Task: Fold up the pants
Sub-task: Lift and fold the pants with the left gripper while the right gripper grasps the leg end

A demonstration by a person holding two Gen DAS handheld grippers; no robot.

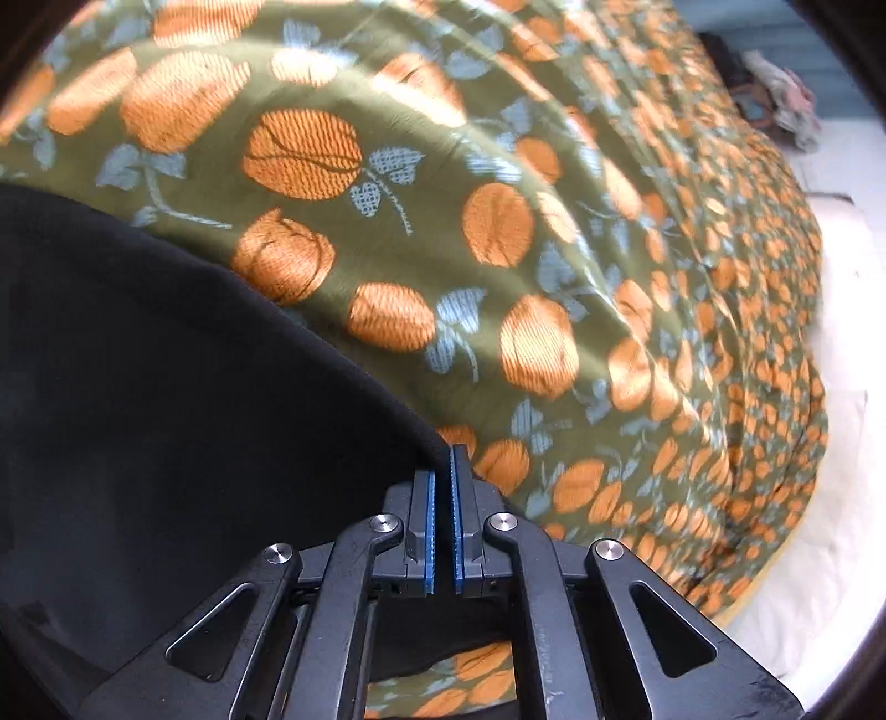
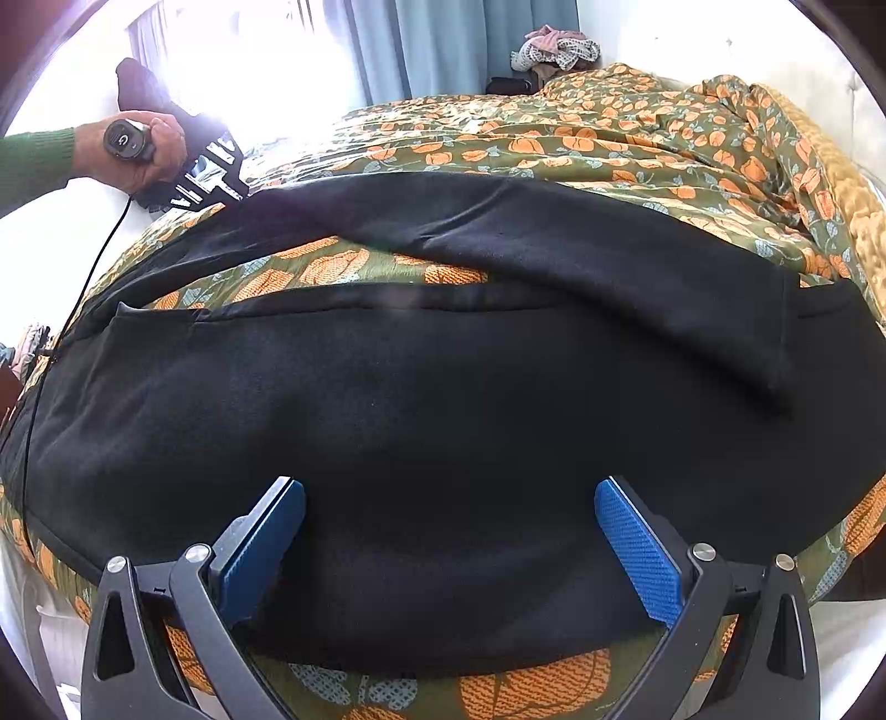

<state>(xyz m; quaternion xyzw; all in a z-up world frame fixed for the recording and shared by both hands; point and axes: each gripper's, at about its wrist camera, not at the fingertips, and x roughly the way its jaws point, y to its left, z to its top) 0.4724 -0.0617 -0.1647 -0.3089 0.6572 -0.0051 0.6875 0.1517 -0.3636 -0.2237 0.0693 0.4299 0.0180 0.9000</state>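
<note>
Two legs of the black pants [image 2: 443, 421] lie apart on the bed [image 2: 637, 138]; left claw [image 1: 443, 465] pinches a hem, right claw [image 2: 449, 498] gapes empty; folding barely begun.

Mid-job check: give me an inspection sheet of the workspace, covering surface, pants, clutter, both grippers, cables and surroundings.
Surface: bed with a green bedspread printed with orange pumpkins, rumpled at the far right.
Job's things: black pants spread across the bedspread, legs lying apart with bedspread showing between them; not yet folded.
Clutter: small pile of clothes at the far end of the bed.
Grippers: left gripper has its jaws shut on an edge of the pants; right gripper hovers over the pants with jaws wide open, holding nothing.
Cables: thin black cable hangs from the left gripper's handle, running down past the pants.
Surroundings: blue curtains and a bright window behind the bed.
</note>
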